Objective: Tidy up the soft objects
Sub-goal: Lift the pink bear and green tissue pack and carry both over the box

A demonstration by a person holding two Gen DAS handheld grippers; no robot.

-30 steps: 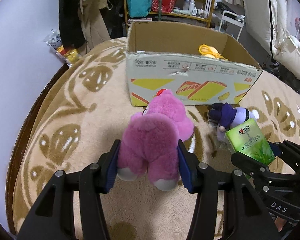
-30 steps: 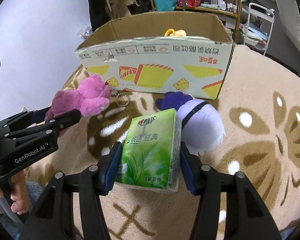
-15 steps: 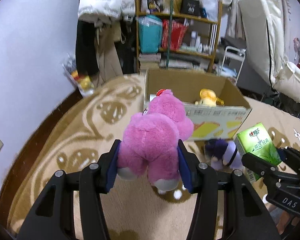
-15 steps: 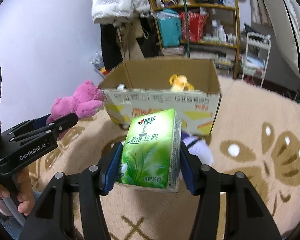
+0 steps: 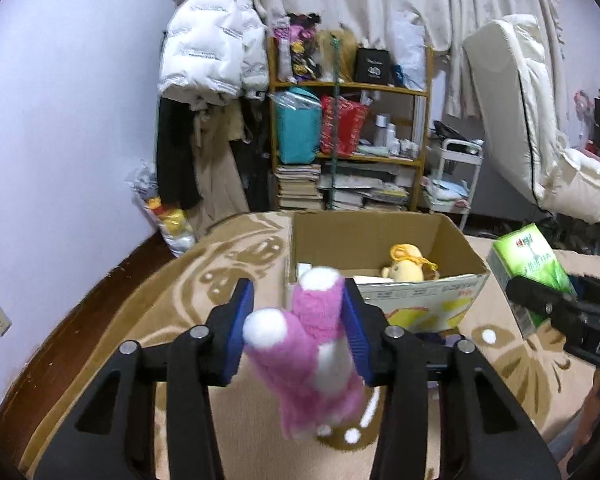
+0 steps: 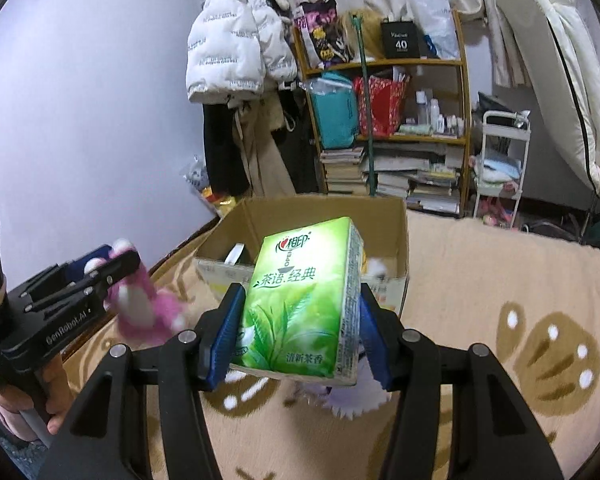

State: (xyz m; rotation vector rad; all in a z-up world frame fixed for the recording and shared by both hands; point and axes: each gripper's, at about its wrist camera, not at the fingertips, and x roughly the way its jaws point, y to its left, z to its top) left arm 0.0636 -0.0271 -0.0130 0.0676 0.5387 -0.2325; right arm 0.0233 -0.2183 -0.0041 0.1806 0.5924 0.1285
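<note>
Left wrist view: left gripper [image 5: 298, 336] closed further just now, pinching the pink plush [image 5: 312, 364] by one leg, body dangling limp below the pads. Soft and light, judged likely to slip or swing; better taken across the torso. Box [image 5: 380, 264] ahead beyond the fingertips, yellow toy [image 5: 406, 270] inside. Pack [image 5: 530, 268] off to the right.

Right wrist view: right gripper [image 6: 300, 332] clamped on the green tissue pack [image 6: 304, 300] across its long sides, pack tilted up ahead of the pads. Light, squashy, slick wrapper; broad side grip judged sound. Box [image 6: 400, 240] straight ahead, rug [image 6: 500, 300] below. Plush [image 6: 148, 308] hanging to the left.
</note>
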